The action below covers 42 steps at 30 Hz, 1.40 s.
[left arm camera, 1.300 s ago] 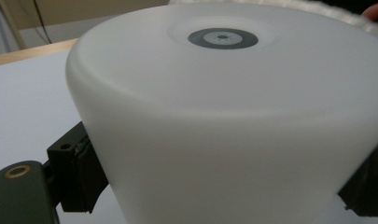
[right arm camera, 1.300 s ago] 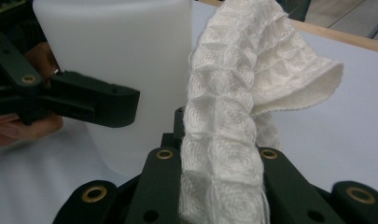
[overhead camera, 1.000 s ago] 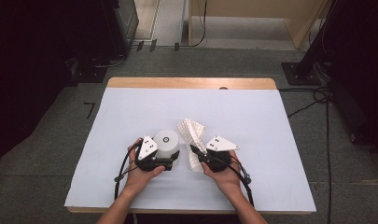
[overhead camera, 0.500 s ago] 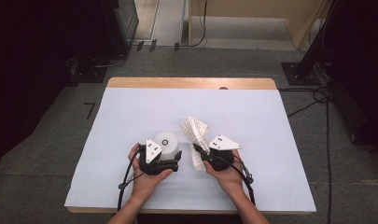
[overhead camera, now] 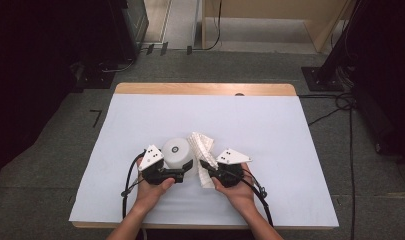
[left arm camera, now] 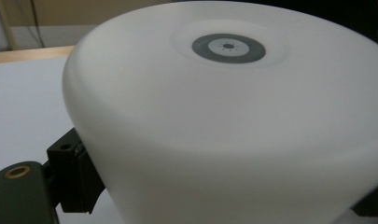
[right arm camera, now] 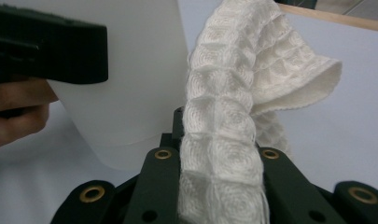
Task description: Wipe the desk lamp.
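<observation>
The left tool (overhead camera: 182, 170) has its black jaws set either side of the smooth white dome-shaped lamp (overhead camera: 177, 152), low on its body; the jaws have just been closing, and in the left gripper view one pad (left arm camera: 74, 179) lies against the lamp's lower wall, so it holds the lamp. The right tool (overhead camera: 206, 166) is clamped tight on the white waffle-weave cloth (overhead camera: 201, 150), the jaws nearly together with the cloth pinched between them.

Largest first — the counter (overhead camera: 290, 150), covered by a pale sheet, with a strip of wood showing along its far edge. The lamp sits a little left of centre, towards the person's side, a small grey ring with a dark dot on its top (left arm camera: 228, 46). Just to its right the cloth rises from the right tool in a bunched strip — in the right gripper view it stands upright and folds over at the top (right arm camera: 252, 60), right beside the lamp's wall (right arm camera: 140, 84). Whether cloth and lamp touch I cannot tell.
</observation>
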Motion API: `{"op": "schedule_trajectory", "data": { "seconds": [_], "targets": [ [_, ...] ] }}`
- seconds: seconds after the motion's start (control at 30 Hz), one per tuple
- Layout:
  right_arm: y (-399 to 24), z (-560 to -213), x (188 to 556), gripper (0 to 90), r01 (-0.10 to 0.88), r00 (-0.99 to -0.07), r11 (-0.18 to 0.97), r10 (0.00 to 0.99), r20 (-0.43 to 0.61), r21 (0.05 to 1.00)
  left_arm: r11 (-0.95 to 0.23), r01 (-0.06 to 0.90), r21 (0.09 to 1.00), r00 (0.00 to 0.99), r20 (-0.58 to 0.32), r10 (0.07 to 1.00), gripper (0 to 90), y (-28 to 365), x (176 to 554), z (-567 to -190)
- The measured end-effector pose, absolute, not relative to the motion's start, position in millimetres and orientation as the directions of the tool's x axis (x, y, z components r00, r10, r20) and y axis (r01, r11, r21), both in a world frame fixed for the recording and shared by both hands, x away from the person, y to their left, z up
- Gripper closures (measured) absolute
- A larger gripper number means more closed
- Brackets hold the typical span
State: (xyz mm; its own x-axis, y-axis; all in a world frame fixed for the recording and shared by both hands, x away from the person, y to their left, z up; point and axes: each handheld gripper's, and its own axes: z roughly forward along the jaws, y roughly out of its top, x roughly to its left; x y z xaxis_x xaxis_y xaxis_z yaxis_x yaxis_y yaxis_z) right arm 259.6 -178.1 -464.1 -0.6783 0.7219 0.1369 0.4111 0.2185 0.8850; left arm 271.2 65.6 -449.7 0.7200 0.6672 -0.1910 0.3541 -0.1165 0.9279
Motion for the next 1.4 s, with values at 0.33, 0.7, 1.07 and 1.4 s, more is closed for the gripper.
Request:
{"op": "schedule_trajectory", "data": {
  "seconds": [0.33, 0.7, 1.07, 1.4],
  "targets": [
    [-177, -440, 247, 79.1, 0.322, -0.709, 0.18, 0.697, 0.11, 0.929, -0.202, 0.38, 0.903, 0.761, -0.181, 0.623, 8.3, 58, 275, -459],
    [-170, -462, 257, 79.1, 0.408, -0.723, 0.25, 0.675, 0.144, 0.878, -0.159, 0.37, 0.915, 0.749, -0.193, 0.634, 8.3, 71, 278, -450],
    [-178, -444, 253, 79.2, 0.342, -0.718, 0.209, 0.688, 0.111, 0.916, -0.244, 0.332, 0.911, 0.761, -0.106, 0.641, 8.3, 58, 276, -458],
    [-182, -453, 259, 79.2, 0.369, -0.694, 0.216, 0.711, 0.114, 0.904, -0.301, 0.31, 0.902, 0.732, -0.024, 0.681, 8.3, 57, 280, -468]
  ]
}}
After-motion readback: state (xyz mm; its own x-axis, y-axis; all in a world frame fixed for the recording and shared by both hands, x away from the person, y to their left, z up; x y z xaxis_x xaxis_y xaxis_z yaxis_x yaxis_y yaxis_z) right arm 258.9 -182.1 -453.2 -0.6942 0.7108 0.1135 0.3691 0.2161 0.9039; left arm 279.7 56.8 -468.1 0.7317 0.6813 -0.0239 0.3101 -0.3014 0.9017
